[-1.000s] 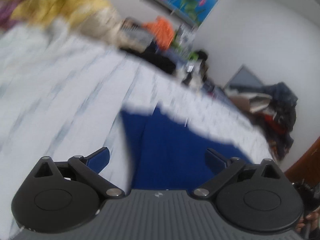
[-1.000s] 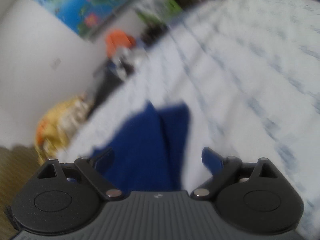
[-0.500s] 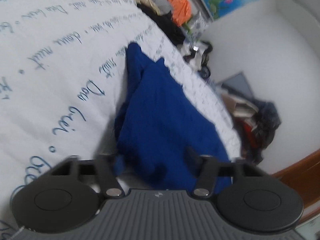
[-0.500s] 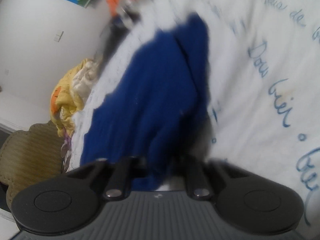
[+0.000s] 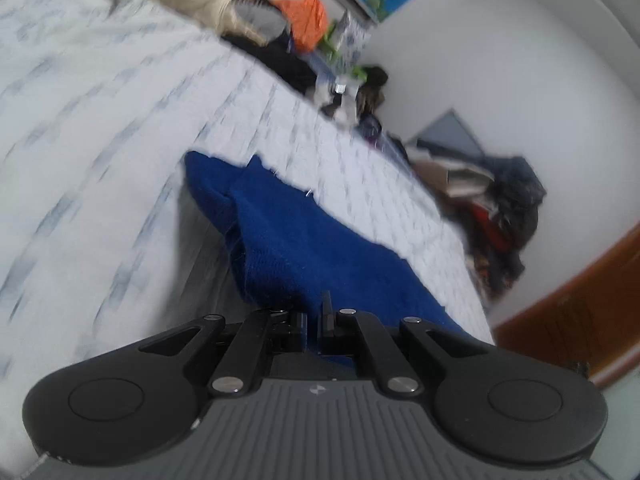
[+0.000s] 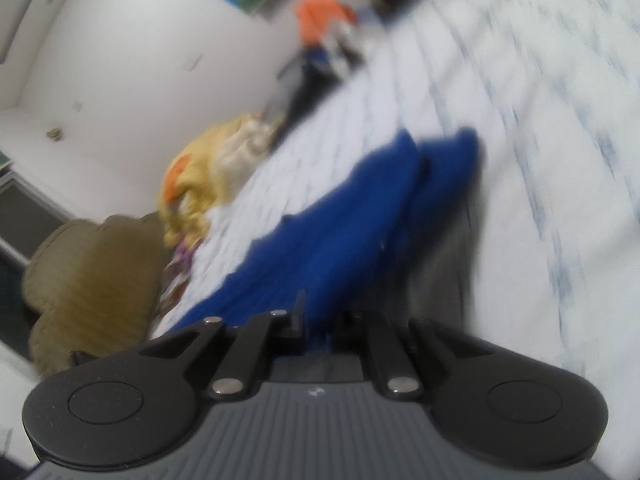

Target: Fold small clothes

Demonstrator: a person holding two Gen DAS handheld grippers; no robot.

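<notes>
**A:** How far along is the folding, would you say?

**B:** Early, I'd judge. The deep-blue knitted garment (image 5: pixel 320 248) lies stretched out ahead of both sets of jaws on the white bedsheet with pale blue script (image 5: pixel 100 152). Its far end shows two rounded lobes lying side by side, so it may be doubled lengthwise already, though the blur keeps me from being sure.

**A:** And the grippers?

**B:** The left gripper (image 5: pixel 314 326) has its jaws drawn together, with a strip of the blue fabric's near edge pinched between them. The right gripper (image 6: pixel 320 326) looks the same in its own view: jaws closed, with blue cloth (image 6: pixel 360 220) running straight into the narrow gap.

**A:** So both near corners are held?

**B:** It looks that way. The cloth runs from each pair of jaws forward to the lobes at the far end.

**A:** What's left, then?

**B:** The main fold, as I read it: carrying the gripped edge forward over the far end, laying it down, then releasing. Nothing shows a finished, compact bundle yet.
</notes>
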